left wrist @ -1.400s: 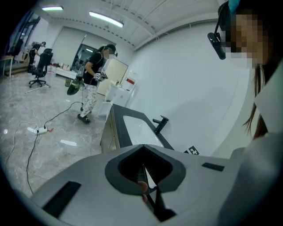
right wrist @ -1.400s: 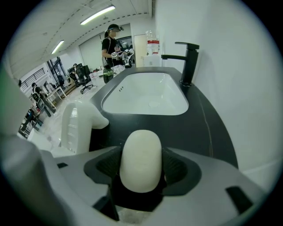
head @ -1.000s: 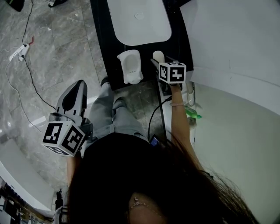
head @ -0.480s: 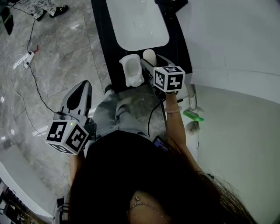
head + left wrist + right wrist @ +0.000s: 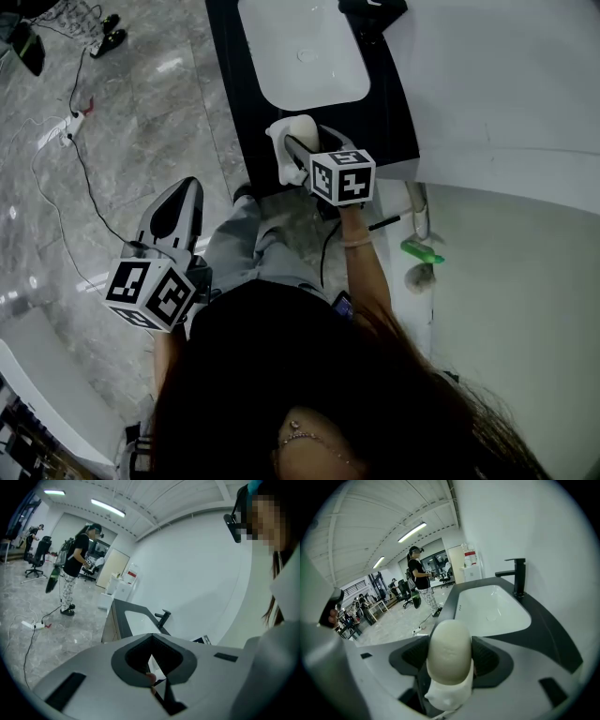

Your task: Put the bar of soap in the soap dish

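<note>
A cream, oval bar of soap (image 5: pixel 449 651) sits between the jaws of my right gripper (image 5: pixel 450 641), which is shut on it. Directly under the soap lies the white soap dish (image 5: pixel 443 698). In the head view the right gripper (image 5: pixel 302 150) hangs over the soap dish (image 5: pixel 278 150) at the near edge of the black counter (image 5: pixel 386 112). My left gripper (image 5: pixel 187 187) is held low on the left over the floor, away from the counter. Its jaws meet at the tips in the left gripper view (image 5: pixel 151 637) with nothing between them.
A white basin (image 5: pixel 300 56) is sunk into the counter, with a black tap (image 5: pixel 516 576) behind it. A cable and power strip (image 5: pixel 70 127) lie on the grey floor. A person (image 5: pixel 417 573) stands further off. A white curved wall (image 5: pixel 506 84) fills the right.
My right gripper has carried the soap leftward, from the right of the soap dish to over it. The left gripper has barely shifted.
</note>
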The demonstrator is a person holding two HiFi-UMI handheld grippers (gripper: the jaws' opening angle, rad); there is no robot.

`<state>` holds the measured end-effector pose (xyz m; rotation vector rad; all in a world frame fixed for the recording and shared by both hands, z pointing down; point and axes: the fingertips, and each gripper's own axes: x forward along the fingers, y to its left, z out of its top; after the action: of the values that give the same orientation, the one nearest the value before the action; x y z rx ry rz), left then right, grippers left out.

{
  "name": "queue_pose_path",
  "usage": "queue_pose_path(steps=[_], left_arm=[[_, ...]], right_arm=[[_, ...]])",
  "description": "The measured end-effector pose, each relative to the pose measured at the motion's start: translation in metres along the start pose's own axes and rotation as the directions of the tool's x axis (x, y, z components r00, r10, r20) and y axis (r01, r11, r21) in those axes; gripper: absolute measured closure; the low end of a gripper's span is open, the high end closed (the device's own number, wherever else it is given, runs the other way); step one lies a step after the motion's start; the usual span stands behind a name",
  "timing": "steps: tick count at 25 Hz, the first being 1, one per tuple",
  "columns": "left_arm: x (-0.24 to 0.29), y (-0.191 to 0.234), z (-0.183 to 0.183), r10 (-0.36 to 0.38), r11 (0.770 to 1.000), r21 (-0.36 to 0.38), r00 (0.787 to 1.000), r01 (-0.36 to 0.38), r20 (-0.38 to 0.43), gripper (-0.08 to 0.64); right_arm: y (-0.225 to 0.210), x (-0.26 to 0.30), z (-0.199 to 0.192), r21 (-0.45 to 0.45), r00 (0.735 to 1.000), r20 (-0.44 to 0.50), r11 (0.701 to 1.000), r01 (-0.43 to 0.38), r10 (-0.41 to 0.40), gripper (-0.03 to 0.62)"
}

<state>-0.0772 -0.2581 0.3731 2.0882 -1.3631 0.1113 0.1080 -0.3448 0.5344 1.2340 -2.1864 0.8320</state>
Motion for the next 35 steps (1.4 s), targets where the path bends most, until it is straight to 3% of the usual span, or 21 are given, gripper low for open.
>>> queue_pose_path(steps=[7, 24, 35], left_arm=[[-0.003, -0.001, -0.006, -0.002, 1.000, 0.000, 1.000, 0.002, -0.009, 0.558], [-0.007, 0.000, -0.013, 0.000, 1.000, -0.018, 0.999, 0.000, -0.039, 0.558], [-0.016, 0.003, -0.014, 0.004, 1.000, -0.011, 1.000, -0.005, -0.025, 0.558]], right_arm=[[0.006, 0.013, -0.023, -0.001, 1.000, -0.015, 1.000, 0.023, -0.023, 0.290], [0.007, 0.022, -0.028, -0.199, 0.977, 0.094, 0.958, 0.205, -0.189, 0.290], [0.007, 0.022, -0.029, -0.178, 0.967, 0.148, 0.957, 0.231, -0.206, 0.289]])
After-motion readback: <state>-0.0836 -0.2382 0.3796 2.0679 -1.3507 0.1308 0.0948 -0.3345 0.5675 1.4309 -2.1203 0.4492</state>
